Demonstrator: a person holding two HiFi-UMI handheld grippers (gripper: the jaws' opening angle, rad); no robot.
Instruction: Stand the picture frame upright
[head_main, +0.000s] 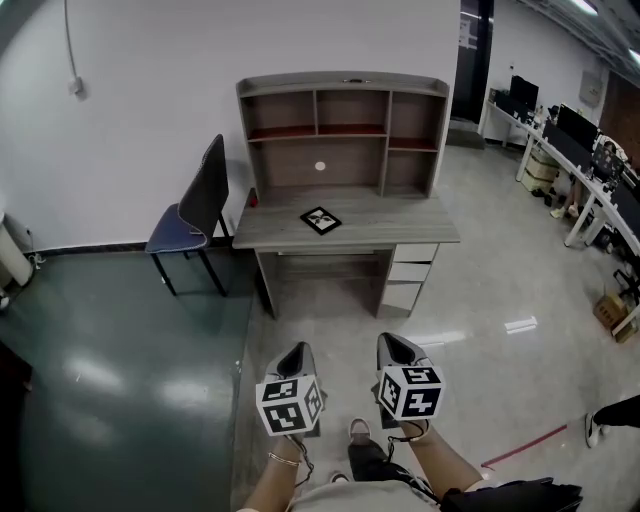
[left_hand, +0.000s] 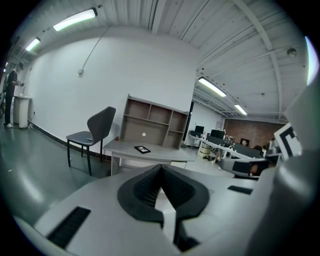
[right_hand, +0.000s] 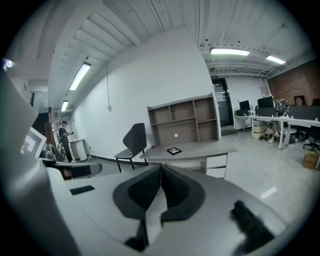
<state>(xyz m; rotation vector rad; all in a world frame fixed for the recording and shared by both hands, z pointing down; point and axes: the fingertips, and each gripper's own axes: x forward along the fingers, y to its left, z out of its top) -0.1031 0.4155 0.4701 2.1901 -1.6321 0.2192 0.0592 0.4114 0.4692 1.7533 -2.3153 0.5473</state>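
A small black picture frame (head_main: 321, 220) lies flat on the grey desk (head_main: 400, 228), well ahead of me. It shows as a dark square in the left gripper view (left_hand: 142, 149) and in the right gripper view (right_hand: 174, 150). My left gripper (head_main: 298, 352) and right gripper (head_main: 396, 342) hang side by side low in the head view, far short of the desk. Both are shut with nothing between the jaws; the pads meet in the left gripper view (left_hand: 160, 168) and in the right gripper view (right_hand: 161, 167).
The desk carries a shelf hutch (head_main: 342, 130) at its back and drawers (head_main: 410, 272) at the right. A dark chair (head_main: 195, 215) stands left of it. Long work tables with monitors (head_main: 580, 150) line the right side. A person stands far left (left_hand: 9, 97).
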